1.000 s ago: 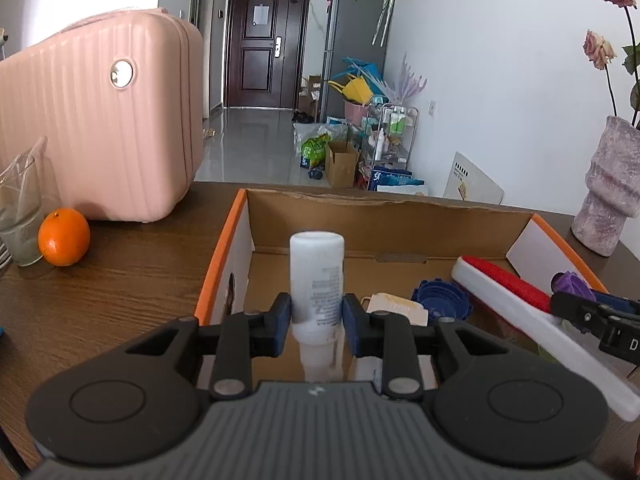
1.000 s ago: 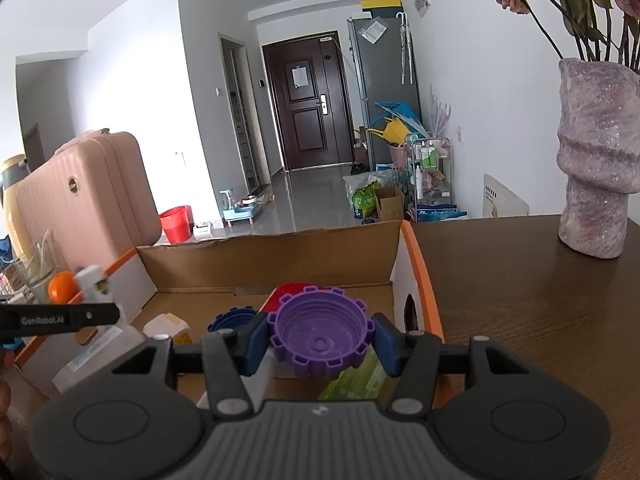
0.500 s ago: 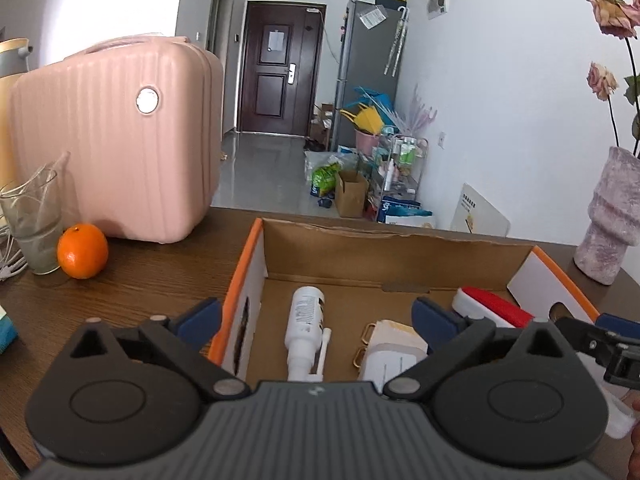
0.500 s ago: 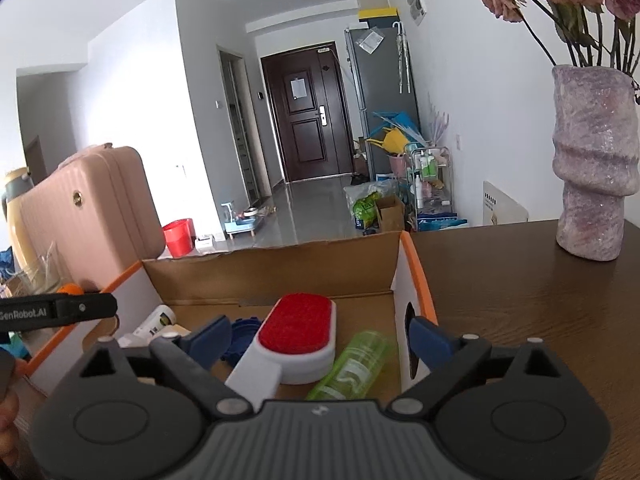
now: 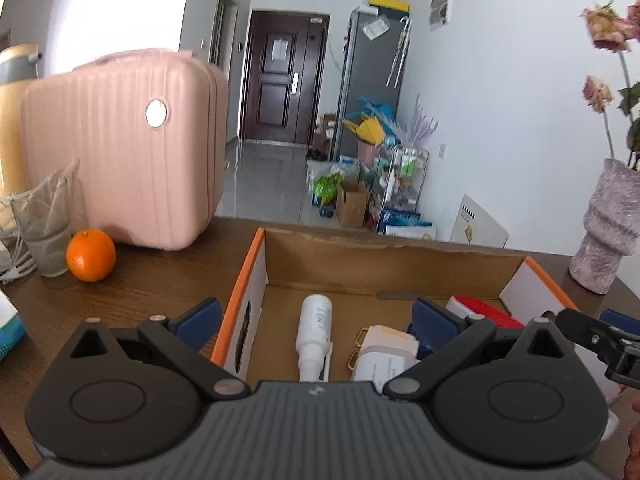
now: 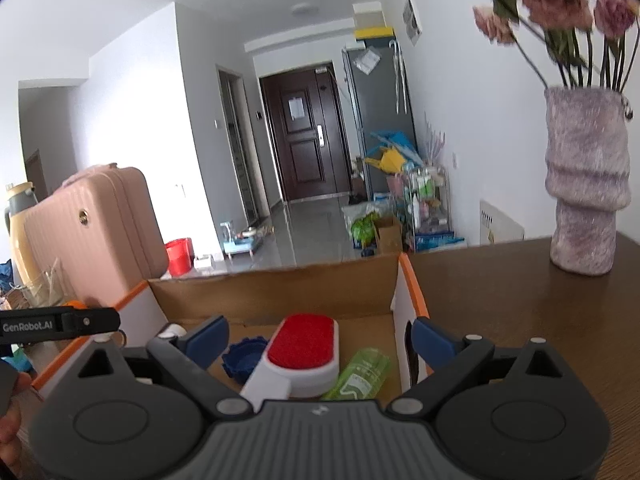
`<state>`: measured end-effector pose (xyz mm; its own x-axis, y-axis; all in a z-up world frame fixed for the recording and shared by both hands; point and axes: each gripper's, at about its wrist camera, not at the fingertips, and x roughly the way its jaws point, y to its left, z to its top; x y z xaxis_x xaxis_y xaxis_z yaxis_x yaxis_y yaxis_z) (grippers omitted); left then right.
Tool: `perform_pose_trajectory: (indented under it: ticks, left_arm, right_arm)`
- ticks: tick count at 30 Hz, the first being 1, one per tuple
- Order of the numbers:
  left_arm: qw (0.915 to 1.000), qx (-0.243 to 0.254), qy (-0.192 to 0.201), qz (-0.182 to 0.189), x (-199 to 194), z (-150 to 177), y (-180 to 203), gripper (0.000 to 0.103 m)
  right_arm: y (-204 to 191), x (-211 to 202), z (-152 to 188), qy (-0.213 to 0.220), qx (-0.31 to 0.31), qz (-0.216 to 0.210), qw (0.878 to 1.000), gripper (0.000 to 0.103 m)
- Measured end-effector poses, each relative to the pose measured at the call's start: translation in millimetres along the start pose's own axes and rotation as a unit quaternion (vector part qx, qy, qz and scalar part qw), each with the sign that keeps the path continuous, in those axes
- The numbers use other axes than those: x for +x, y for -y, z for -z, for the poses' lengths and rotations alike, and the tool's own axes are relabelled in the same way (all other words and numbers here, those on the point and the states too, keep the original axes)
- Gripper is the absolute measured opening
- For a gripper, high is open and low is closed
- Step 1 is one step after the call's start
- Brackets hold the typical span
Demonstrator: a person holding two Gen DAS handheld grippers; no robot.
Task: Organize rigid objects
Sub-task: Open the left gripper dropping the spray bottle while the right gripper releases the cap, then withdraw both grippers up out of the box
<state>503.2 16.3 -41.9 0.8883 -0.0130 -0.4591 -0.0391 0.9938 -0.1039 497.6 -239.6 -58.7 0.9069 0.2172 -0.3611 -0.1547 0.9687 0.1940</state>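
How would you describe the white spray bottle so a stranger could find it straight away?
Look inside the open cardboard box with orange edges on the dark wooden table. Along its left side lies a slim white plastic spray bottle, nozzle toward the camera. Unlike the squat white tub with gold clasps beside it, it is long and cylindrical.

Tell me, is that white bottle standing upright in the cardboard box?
No, the white bottle lies flat on the floor of the cardboard box, its nozzle end pointing toward the camera.
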Motion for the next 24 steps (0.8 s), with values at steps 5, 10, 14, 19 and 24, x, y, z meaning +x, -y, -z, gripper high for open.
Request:
perform_pose_trajectory:
  ticks: [5,10,14,19,24]
  left_arm:
    - [0.9999,0.008,0.008,0.0,-21,9,3,0.103]
    - [0.9999,0.006,0.015,-0.003,-47,20,-1,0.103]
    - [0.9998,0.008,0.016,-0.006,-69,31,-6,0.103]
    - [0.9998,0.015,0.013,-0.009,-94,46,-13,0.103]
    - [0.9998,0.019,0.009,-0.007,-118,60,-19,0.103]
  right_arm:
    - [-11,-23,2,0.025,-0.006,-0.003,1.0,0.103]
    - [-22,-47,11,0.036,-0.014,-0.004,0.999,0.103]
    - [-33,-71,20,0.045,-0.02,0.003,0.999,0.103]
    - [-46,-100,35,0.049,-0.029,0.009,0.998,0.103]
    - [-58,-120,54,0.037,-0.035,0.015,0.999,0.103]
